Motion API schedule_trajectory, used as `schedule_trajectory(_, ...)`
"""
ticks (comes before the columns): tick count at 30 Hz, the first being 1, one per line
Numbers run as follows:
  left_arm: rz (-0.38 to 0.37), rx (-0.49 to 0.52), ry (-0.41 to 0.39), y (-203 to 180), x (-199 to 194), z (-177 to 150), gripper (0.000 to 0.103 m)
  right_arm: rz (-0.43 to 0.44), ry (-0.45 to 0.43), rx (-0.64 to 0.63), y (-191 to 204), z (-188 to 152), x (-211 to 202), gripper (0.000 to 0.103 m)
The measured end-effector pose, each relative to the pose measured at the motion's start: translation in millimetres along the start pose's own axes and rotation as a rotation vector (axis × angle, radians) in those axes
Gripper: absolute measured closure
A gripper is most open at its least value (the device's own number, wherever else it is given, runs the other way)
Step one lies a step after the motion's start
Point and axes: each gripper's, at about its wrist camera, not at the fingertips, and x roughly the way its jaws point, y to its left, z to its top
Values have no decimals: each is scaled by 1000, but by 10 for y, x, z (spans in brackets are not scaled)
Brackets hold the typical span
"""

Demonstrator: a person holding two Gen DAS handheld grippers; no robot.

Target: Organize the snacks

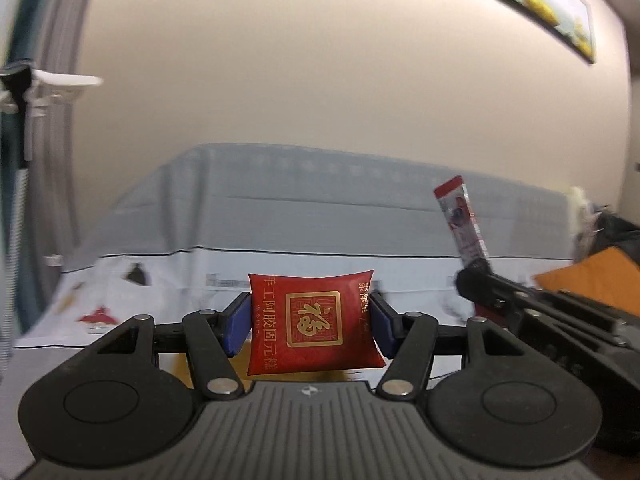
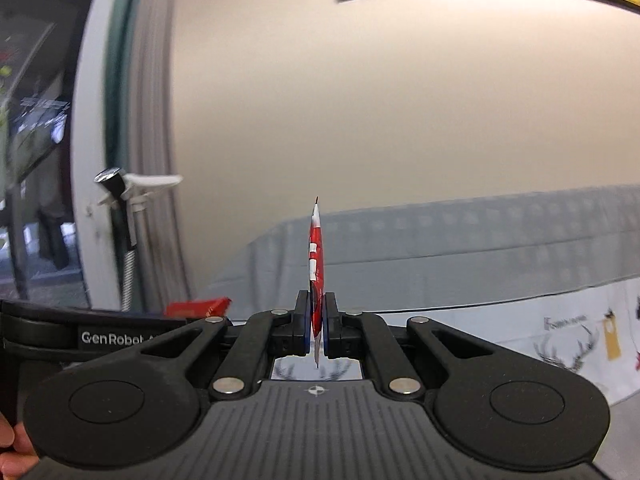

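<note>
Left gripper (image 1: 313,322) clamped on red square packet (image 1: 314,322), blue pads (image 1: 236,326) pressing both side edges. Packet held upright, gold seal and gold characters facing the left wrist camera, characters rotated sideways. Packet lifted clear of the surface, bottom edge just above the gripper body.

Right gripper (image 2: 317,322) closed nearly all the way on thin red stick sachet (image 2: 315,264). Seen edge-on from the right wrist view: standing almost vertical, most of its length rising above the fingers, a short tail poking out below. From the left wrist view, same sachet (image 1: 462,220) visible at right, leaning top to the left, lower end caught at the tip of the right gripper (image 1: 476,270). Grippers side by side, near each other but apart; packet and sachet not touching.

Beyond: table under pale grey cloth (image 1: 300,208), with white printed sheet (image 1: 160,280) spread over the near part, deer and small figures printed on it. Orange item (image 1: 592,276) at far right of the left view, identity unclear. Beige wall (image 1: 320,80) behind; framed picture (image 1: 552,8) high on it. Curtain (image 2: 148,120) and white hook (image 2: 148,182) at left. Motion blur across most of the background.
</note>
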Motion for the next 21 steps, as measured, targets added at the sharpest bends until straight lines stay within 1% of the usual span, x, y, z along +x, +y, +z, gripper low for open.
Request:
schedule_trajectory(2,11,-38,68,169,159,-134,36,12,43,-24,89,-88,132,98)
schedule_trajectory(4,35,-55,166,320,409,-363,36,15,108,-27,123,-280,286,98)
schedule_trajectory(7,93,-64,341,541,776,-792,36,9,285,-5,142,-730,586,98)
schedule_trajectory(9,147,-89,395,652,892,-972,36,15,406,44,75,-1068,785,98)
schedule_trajectory(10,147,-111,405,734,907,-989,32,20,451,75,35,-1192,865,96)
schedule_trajectory(11,143,-136,416,767,892,-951,16,40,486,101,30,-1292,932,94)
schedule_trajectory(12,159,-145,412,766,835,-861,8,43,517,110,23,-1325,973,86)
schedule_trajectory(13,178,-129,393,725,743,-755,1,14,549,103,22,-1302,1001,57)
schedule_trajectory(14,198,-91,364,641,644,-615,0,-24,553,89,65,-1254,965,32)
schedule_trajectory(15,219,-31,334,531,490,-449,0,-52,518,65,96,-1155,890,28)
schedule_trajectory(16,229,10,317,441,369,-342,0,-71,477,37,146,-1031,793,28)
schedule_trajectory(17,231,33,305,360,226,-233,0,-84,473,19,184,-953,726,28)
schedule_trajectory(18,224,30,297,282,59,-124,0,-88,485,2,217,-855,645,28)
schedule_trajectory(19,215,12,299,241,-58,-36,0,-90,492,-7,254,-780,572,25)
schedule_trajectory(21,205,-27,318,136,-310,81,0,-105,488,16,277,-619,322,15)
